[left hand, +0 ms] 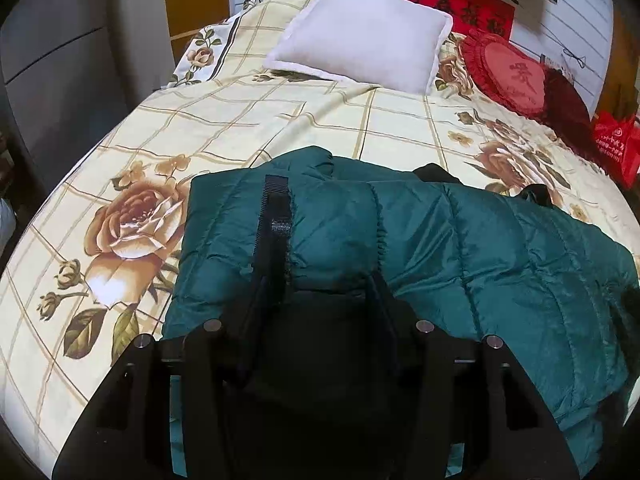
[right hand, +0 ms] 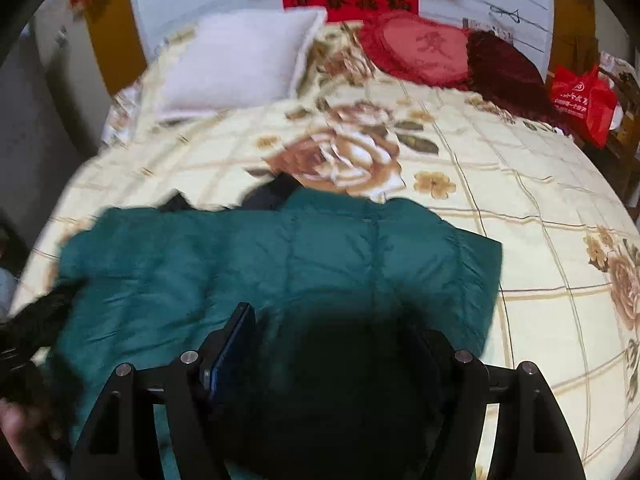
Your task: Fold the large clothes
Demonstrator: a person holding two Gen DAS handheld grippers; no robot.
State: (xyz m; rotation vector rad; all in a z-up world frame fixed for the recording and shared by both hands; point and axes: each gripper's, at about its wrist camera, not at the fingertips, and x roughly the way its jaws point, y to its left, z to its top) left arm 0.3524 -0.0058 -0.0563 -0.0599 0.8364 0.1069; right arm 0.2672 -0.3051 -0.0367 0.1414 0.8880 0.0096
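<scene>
A dark green quilted puffer jacket (left hand: 460, 240) lies on the floral bedspread (left hand: 200, 128); it also shows in the right wrist view (right hand: 280, 264). My left gripper (left hand: 320, 208) has its jaws apart with a fold of jacket bulging between them; one finger (left hand: 276, 216) lies over the fabric, the other is hidden under it. My right gripper (right hand: 332, 320) hovers over the jacket's near edge, jaws apart; one finger (right hand: 236, 340) shows and the other is blurred in shadow. The right wrist view is motion-blurred.
A white pillow (left hand: 360, 36) and a red heart cushion (left hand: 508, 72) lie at the bed's head. A red bag (left hand: 616, 144) stands off the right side. Black lining (left hand: 436, 172) peeks from the jacket's far edge. A grey cabinet (left hand: 52, 60) is to the left.
</scene>
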